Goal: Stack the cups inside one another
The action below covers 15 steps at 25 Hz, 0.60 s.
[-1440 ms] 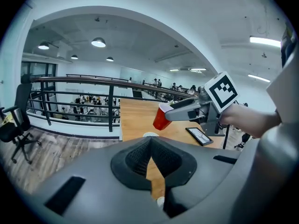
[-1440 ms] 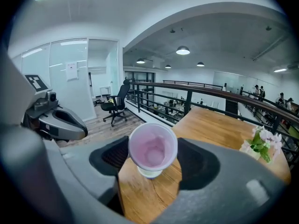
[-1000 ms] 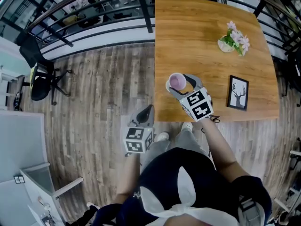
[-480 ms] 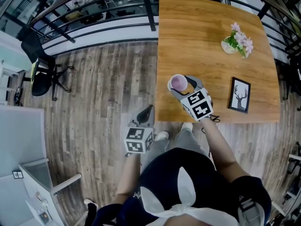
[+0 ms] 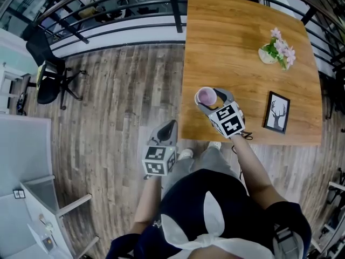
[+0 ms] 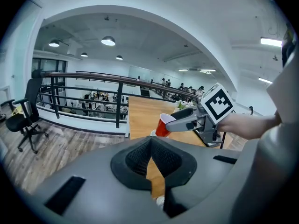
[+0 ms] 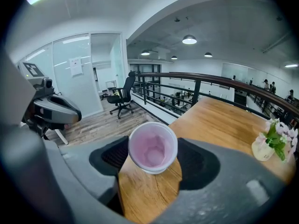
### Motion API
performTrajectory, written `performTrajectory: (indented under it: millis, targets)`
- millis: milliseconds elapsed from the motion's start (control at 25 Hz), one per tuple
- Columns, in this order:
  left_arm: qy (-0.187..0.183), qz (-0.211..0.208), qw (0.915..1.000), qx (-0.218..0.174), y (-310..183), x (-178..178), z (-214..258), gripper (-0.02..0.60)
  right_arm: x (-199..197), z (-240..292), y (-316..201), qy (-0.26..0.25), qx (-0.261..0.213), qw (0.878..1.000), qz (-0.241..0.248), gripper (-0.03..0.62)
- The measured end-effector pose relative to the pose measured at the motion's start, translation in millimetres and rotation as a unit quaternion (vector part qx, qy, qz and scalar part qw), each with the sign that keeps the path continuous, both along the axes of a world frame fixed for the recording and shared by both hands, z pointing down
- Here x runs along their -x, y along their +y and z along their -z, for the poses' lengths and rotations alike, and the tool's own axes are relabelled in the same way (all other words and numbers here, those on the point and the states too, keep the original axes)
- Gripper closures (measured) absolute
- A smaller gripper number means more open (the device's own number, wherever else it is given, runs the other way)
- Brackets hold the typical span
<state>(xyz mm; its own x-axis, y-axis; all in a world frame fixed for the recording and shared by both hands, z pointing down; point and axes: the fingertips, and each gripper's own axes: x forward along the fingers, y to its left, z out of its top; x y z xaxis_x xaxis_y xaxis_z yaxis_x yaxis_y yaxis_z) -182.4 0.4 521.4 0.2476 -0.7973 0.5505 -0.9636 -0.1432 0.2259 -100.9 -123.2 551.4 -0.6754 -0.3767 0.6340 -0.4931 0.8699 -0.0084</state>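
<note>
A red cup [image 5: 206, 96] with a pale pink-white inside [image 7: 153, 148] sits between the jaws of my right gripper [image 5: 211, 98], which is shut on it over the near left corner of the wooden table [image 5: 237, 42]. In the left gripper view the cup [image 6: 162, 125] shows tilted, red outside, gripped by the right gripper [image 6: 183, 121]. My left gripper [image 5: 166, 130] hangs off the table over the wood floor, to the left of the table's near corner. Its jaws [image 6: 150, 141] are shut with nothing between them. I see no other cup plainly.
A small vase of pink flowers [image 5: 277, 50] and a framed deer picture [image 5: 276, 112] stand on the table's right side. A dark railing [image 5: 124, 12] runs behind the table. An office chair [image 5: 48, 82] stands far left, a pale cabinet [image 5: 38, 209] at lower left.
The head view has drifted a little, so the table sits slightly further right and lower. Both grippers and the held cup stay where they were.
</note>
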Motion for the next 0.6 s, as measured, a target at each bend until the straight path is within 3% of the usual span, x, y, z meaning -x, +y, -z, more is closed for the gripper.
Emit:
performTrajectory:
  millis: [600]
  targets:
    - [0.006, 0.017, 0.9998, 0.007, -13, 4, -10, 0.565, 12, -28, -6, 0.021, 0.019, 0.999, 0.042, 0.269]
